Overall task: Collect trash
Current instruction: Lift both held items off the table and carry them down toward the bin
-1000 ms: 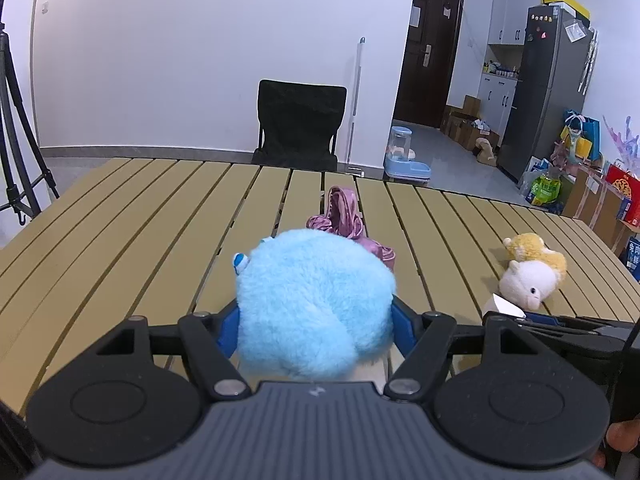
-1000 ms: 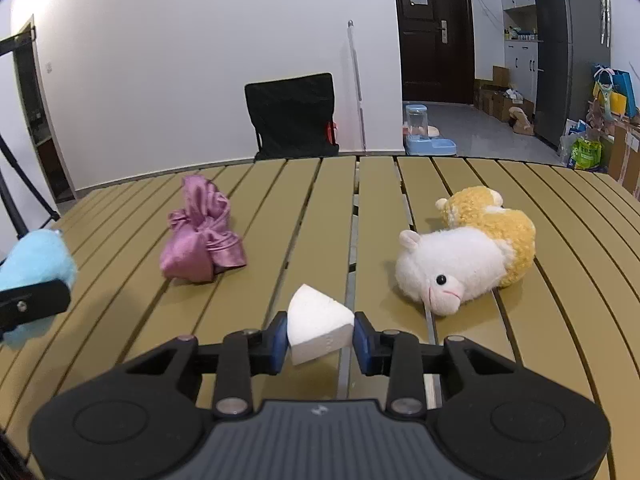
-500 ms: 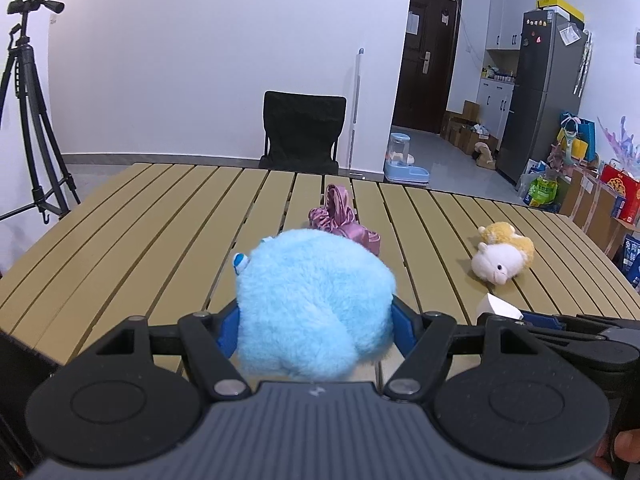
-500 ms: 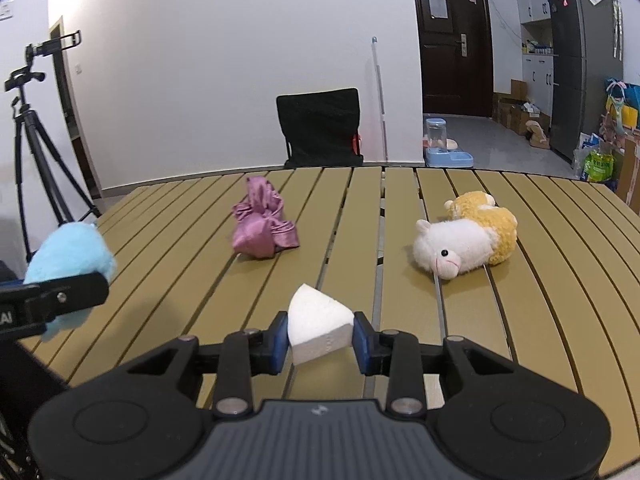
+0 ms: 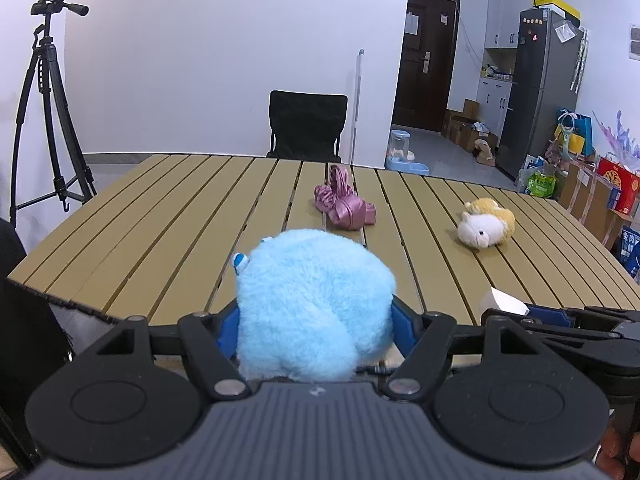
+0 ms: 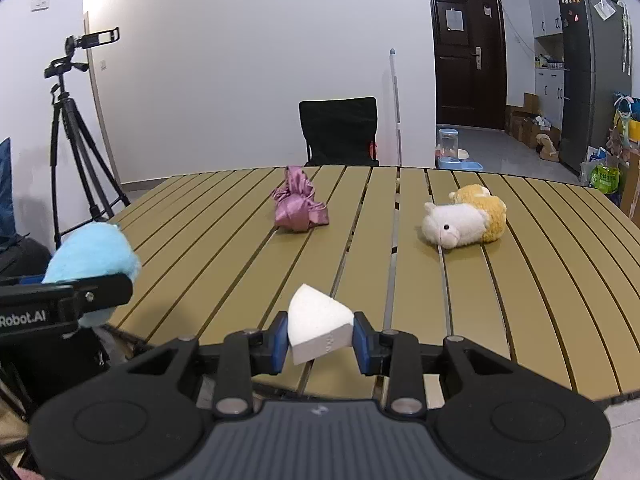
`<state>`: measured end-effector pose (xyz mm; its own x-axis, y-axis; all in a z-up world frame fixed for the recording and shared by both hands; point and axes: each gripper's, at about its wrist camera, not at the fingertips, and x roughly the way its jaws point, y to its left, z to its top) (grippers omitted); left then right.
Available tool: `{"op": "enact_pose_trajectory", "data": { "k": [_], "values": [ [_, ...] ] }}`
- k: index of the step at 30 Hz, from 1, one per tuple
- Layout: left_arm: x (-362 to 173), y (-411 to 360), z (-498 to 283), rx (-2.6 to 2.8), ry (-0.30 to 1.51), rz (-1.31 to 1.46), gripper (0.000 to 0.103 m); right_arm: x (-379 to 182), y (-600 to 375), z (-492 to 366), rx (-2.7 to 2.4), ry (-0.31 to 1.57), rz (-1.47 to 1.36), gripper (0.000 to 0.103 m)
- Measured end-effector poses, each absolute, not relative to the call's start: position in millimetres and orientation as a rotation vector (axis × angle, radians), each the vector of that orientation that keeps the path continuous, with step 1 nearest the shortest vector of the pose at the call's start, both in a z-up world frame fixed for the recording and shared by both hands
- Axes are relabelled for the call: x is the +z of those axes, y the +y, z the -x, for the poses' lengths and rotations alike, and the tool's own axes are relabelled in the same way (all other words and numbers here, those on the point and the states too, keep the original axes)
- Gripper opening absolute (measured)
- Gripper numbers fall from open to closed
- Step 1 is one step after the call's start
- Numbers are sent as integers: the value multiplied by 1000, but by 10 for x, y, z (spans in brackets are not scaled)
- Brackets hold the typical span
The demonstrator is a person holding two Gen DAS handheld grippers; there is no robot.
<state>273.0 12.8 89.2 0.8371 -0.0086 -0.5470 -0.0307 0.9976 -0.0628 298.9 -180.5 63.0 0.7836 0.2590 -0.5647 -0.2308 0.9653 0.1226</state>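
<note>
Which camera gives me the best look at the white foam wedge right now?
The right wrist view: the white foam wedge sits centred, pinched in the right gripper. The left wrist view shows only one corner, at the right edge.

A blue plush (image 5: pixel 312 304) is gripped between the pads of the left gripper (image 5: pixel 314 322), above the near edge of a slatted table (image 5: pixel 160 216). A pink cloth bundle (image 5: pixel 344 204) is seen lying near the middle of the table, and a white-and-yellow plush (image 5: pixel 484 228) lies well to its right. At the right edge, the right gripper (image 5: pixel 532 312) is seen from the side, with a white wedge (image 5: pixel 500 302) showing at its tip. Beyond the table, a black chair (image 5: pixel 306 124) is set against the wall, and a tripod (image 5: pixel 44 112) with a camera stands at the left.
</note>
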Motion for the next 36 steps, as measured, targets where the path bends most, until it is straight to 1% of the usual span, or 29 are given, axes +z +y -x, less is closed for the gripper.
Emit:
{"op": "enact_pose_trajectory", "data": {
  "k": [7,16,26,36],
  "values": [
    [762,119,-2384,6,597,62,72,546,-1785,-2603,276,623,-31,32],
    [506,90,-2066,1,649,40,72,304,-1836,-2225,270,666,-29,32],
    [89,82,-1883,2,737,14,72,-126,-1908,-1981,257,749,-33,32],
    [-437,102,-1892,16,855,1,72,-684,-2064,-1909,225,854,-52,32]
  ]
}}
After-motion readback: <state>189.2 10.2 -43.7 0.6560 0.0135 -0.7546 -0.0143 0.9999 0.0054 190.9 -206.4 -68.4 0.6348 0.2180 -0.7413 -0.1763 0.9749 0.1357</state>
